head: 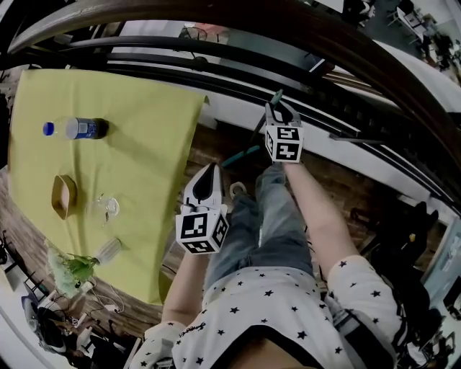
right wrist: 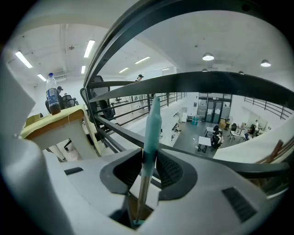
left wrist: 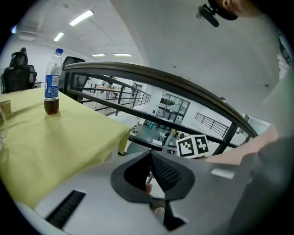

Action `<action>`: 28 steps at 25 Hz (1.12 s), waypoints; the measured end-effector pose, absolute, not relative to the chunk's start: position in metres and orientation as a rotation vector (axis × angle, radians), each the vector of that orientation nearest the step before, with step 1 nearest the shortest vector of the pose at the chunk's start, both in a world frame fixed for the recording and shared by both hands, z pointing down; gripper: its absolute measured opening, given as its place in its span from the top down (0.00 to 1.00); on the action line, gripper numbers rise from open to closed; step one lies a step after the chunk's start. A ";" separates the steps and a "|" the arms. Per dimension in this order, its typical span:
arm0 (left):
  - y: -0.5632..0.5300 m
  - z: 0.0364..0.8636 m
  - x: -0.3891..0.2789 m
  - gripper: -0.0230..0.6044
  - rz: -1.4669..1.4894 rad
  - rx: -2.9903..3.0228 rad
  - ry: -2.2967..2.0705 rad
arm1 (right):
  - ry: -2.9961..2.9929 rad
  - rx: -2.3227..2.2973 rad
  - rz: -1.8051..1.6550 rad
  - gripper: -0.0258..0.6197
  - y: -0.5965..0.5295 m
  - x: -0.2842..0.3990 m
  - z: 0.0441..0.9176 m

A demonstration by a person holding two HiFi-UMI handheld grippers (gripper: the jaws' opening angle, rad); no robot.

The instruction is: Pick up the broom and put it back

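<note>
Teal plastic over a bare metal shaft: the slim broom handle point(right wrist: 151, 124) stands upright between the jaws of the right gripper point(right wrist: 149, 158), and both ribbed pads close against it where the teal grip ends. In the head view the right gripper point(head: 279, 108) is held out close to the dark curved metal railing point(head: 216, 21), with the handle's teal tip poking up past its jaws and more of the handle slanting down below it, above the brick-patterned floor. The broom's head shows in no view.

The left gripper point(head: 210, 167) hangs lower and nearer the body, beside the corner of the yellow-green tablecloth point(head: 144, 180). Its jaws stand together at the tips point(left wrist: 149, 156), nothing gripped.

On the cloth, well apart from both grippers, lie a clear plastic bottle with a blue cap and dark drink point(head: 79, 128), a brown paper cup point(head: 63, 196) and a clear glass point(head: 104, 209).

The person wears blue jeans point(head: 274, 216) and a white star-print shirt point(head: 266, 310).
</note>
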State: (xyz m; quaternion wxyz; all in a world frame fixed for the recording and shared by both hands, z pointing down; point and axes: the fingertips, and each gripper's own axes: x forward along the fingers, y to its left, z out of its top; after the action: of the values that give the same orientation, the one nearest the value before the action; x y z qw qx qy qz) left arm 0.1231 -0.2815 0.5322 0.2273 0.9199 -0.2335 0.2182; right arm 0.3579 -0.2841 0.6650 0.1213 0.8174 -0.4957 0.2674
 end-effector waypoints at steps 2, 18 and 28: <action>-0.282 0.535 0.124 0.94 0.607 2.528 -0.651 | -1.446 2.383 0.781 0.82 -0.289 0.363 0.670; -0.279 0.549 0.132 0.94 0.641 2.486 -0.714 | -1.409 2.369 0.753 0.80 -0.302 0.416 0.691; -0.275 0.551 0.142 0.94 0.644 2.476 -0.723 | -1.460 2.301 0.706 0.78 -0.309 0.423 0.694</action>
State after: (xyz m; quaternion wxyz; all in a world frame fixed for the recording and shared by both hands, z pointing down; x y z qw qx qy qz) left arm 0.1424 -0.2751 0.5510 0.2390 0.9043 -0.2642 0.2350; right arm 0.4228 -0.3086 0.6940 0.1625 0.8064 -0.5118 0.2476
